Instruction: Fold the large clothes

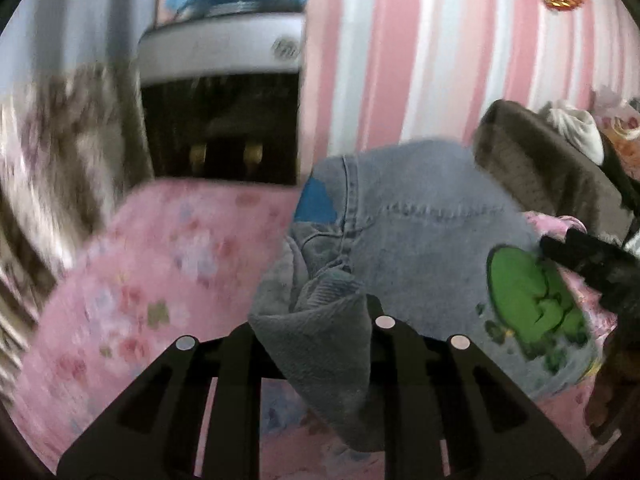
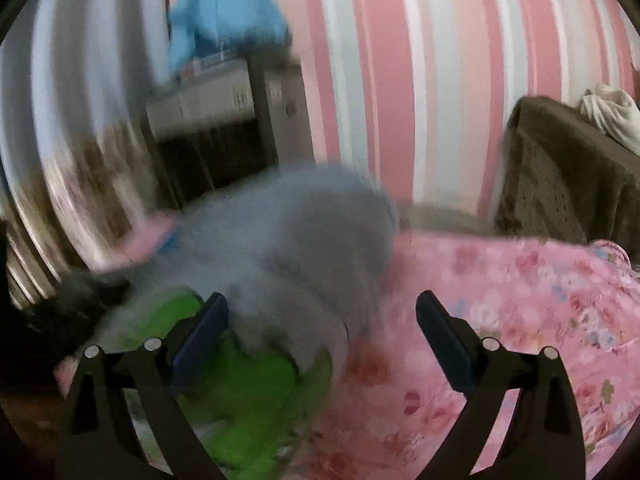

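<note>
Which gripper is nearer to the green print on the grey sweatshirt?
Right. The right gripper hangs open just over the green print on the grey sweatshirt; the left gripper pinches a fold at the opposite side.

Black fingers (image 2: 440, 332), silver rivets, blue pads.

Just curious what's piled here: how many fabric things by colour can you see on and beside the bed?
Grey-blue: 1, the sweatshirt with a green print
Pink: 1, the floral bedsheet
Brown: 1, the blanket
White: 1, the cloth
Total: 4
</note>
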A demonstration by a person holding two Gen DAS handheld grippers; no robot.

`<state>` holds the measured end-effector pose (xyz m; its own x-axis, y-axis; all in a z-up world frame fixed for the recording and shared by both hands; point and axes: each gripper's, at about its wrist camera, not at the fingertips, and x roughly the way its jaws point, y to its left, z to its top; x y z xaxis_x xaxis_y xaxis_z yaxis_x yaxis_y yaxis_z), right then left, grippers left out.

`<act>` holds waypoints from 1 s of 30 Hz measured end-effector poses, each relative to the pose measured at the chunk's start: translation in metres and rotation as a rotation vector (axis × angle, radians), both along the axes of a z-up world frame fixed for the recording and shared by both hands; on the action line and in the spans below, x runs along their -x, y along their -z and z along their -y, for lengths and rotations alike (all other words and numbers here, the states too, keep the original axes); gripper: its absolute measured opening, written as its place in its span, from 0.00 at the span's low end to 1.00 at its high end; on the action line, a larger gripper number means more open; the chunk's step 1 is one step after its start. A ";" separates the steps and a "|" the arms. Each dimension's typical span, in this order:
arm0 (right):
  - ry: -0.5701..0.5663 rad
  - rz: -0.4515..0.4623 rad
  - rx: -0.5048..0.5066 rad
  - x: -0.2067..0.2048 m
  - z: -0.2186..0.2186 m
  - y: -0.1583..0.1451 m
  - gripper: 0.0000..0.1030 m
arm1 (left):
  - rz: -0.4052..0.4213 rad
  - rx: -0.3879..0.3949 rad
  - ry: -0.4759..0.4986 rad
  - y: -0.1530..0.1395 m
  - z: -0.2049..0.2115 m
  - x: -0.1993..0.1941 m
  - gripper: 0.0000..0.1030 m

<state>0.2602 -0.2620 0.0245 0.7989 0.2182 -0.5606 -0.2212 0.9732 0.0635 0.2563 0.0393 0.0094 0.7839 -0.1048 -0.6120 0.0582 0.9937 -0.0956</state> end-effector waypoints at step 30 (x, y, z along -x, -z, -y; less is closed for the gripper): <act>0.174 0.093 0.088 -0.093 0.008 -0.019 0.98 | 0.009 -0.111 0.113 -0.033 0.045 -0.109 0.97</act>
